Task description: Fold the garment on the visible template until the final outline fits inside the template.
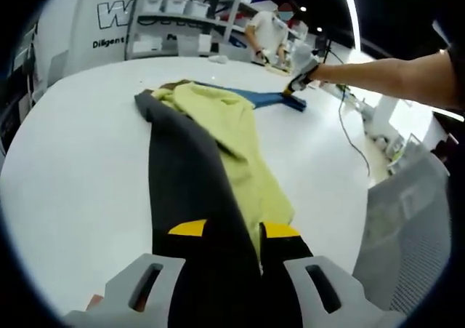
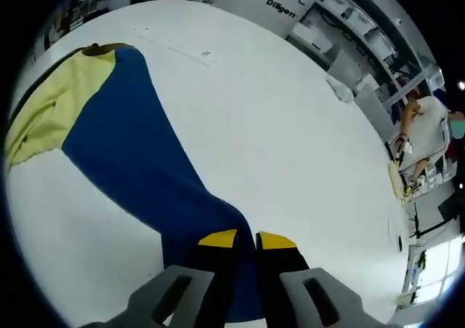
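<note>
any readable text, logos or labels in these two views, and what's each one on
"W": large outlined letter on the white back wall, the rest hidden behind a shelf post.
"Diligent": small dark word under it, cut off by the same post.
"Diligen": same wall sign in the right gripper view, cut off.
Nothing readable on the garment.

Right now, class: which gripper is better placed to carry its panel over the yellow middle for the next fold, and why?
Probably the left gripper: shut on the dark panel that already borders the yellow section.

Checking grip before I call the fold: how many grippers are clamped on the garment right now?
2. The left gripper is shut on the garment's dark-and-yellow end; the right gripper is shut on its blue end, across the white table.
</note>
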A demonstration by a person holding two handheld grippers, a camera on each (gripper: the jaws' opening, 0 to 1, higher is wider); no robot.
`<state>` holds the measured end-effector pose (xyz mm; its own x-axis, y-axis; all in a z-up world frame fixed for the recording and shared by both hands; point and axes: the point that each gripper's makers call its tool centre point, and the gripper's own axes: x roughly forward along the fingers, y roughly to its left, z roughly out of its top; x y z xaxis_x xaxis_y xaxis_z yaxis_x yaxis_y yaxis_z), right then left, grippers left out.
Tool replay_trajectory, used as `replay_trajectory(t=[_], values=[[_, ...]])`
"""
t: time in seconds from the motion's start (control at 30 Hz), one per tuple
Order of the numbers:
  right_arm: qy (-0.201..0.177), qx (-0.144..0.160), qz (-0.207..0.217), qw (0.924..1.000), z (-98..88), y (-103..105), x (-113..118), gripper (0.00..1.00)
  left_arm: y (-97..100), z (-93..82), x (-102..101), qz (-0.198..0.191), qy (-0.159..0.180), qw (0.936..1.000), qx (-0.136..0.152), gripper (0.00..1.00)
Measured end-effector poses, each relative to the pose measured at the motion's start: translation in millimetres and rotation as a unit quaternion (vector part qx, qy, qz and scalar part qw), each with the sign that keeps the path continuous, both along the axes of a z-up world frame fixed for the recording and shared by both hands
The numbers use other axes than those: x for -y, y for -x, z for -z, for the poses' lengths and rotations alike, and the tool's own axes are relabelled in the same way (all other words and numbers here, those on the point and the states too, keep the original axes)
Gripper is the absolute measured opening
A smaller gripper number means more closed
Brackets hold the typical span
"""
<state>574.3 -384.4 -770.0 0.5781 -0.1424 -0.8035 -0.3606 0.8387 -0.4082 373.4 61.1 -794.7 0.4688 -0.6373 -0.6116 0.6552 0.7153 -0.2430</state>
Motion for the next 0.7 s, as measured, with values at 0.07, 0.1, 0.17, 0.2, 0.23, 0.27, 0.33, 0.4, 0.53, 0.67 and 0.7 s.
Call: replay_trajectory(t=[0.07,0.1,0.17,0.2,0.23,0.27,0.33,0.4,0.53,0.67,0.7], values=[[-0.002,0.018,0.0,0.9998,-10.7,-3,1,0.09,0.1,0.0,0,0.0,0.0,1.0,0.0,0.23],[-0.004,0.022,0.002,0.9997,-14.8,-3,1,0.1,0.1,0.0,0,0.0,-0.001,1.0,0.0,0.23],[-0.009,0.035,0.0,0.9994,-25.6,-4,-1,0.09,0.1,0.0,0,0.0,-0.002,1.0,0.0,0.23],[-0.012,0.044,-0.002,0.999,-33.0,-4,-4,0.09,0.1,0.0,0,0.0,-0.002,1.0,-0.001,0.24],[-0.014,0.049,-0.003,0.9987,-36.0,-4,-5,0.1,0.3,-0.4,0,0.0,-0.002,1.0,-0.001,0.24],[-0.018,0.06,-0.007,0.998,-43.6,-6,-8,0.1,0.4,-0.5,1,0.0,-0.003,1.0,-0.001,0.24],[-0.019,0.073,-0.016,0.997,-55.5,-6,-14,0.1,0.8,-0.9,1,0.001,-0.004,1.0,0.0,0.25],[-0.022,0.085,-0.025,0.9958,-64.5,-6,-20,0.1,0.9,-1.0,1,0.003,-0.005,1.0,0.001,0.25],[-0.031,0.111,-0.048,0.9922,-82.7,-2,-39,0.12,0.8,-1.0,2,0.005,-0.006,1.0,0.001,0.25],[-0.044,0.132,-0.067,0.9879,-96.7,7,-61,0.13,0.9,-1.0,2,0.006,-0.008,0.9999,0.003,0.25],[-0.045,0.137,-0.073,0.9869,-99.2,10,-66,0.14,0.9,-0.8,2,0.007,-0.009,0.9999,0.004,0.24]])
